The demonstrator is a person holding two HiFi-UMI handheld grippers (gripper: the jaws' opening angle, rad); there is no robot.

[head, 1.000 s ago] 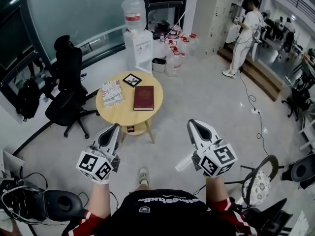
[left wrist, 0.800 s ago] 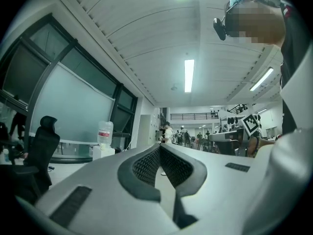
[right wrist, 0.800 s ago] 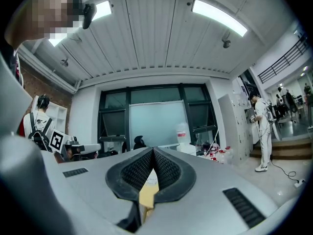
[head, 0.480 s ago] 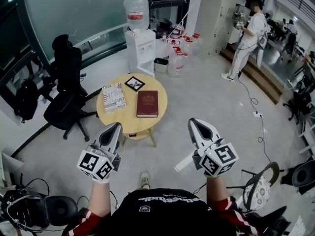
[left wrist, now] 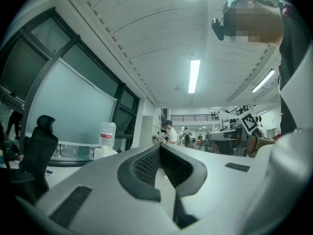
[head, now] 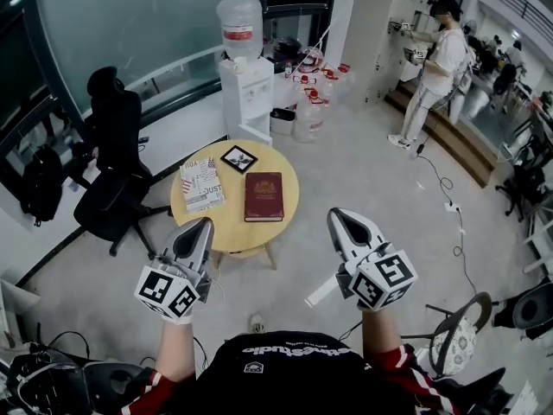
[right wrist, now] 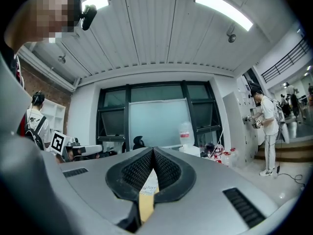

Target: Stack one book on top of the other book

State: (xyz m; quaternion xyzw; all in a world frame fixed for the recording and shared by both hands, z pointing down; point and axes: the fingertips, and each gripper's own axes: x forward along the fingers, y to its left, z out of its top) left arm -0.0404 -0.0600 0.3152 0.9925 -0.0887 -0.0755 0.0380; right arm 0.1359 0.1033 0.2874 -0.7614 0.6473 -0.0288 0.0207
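**Head view.** The left claw (head: 202,225) and right claw (head: 337,215) are held level over a pale grey floor (head: 363,180), both with jaws pressed together and nothing in them. Ahead of the two claws, nearer the left one, stands a round wooden table (head: 235,230). On it a dark red book (head: 263,196) lies flat just beyond the left claw's tip. A patterned book (head: 201,184) lies beside it to the left, apart from it, and a small framed picture (head: 238,157) lies at the far edge. Beyond the table is a white water dispenser (head: 244,93) with jugs (head: 309,102) on the floor beside it. A black office chair (head: 111,175) is far left of the left claw. A person in white (head: 432,67) stands far beyond the right claw.

**Left gripper view.** The ribbed pads (left wrist: 146,165) meet at the tip with nothing gripped. Past them are frosted glass walls, the dispenser (left wrist: 106,137), the chair (left wrist: 41,148) and strip lights (left wrist: 194,75) on a slatted ceiling.

**Right gripper view.** The jaws are closed and empty. Through the slit behind the tip show the patterned book (right wrist: 149,181) and the tabletop (right wrist: 145,205). The dispenser (right wrist: 185,135) is ahead and the person (right wrist: 267,126) is to the right.
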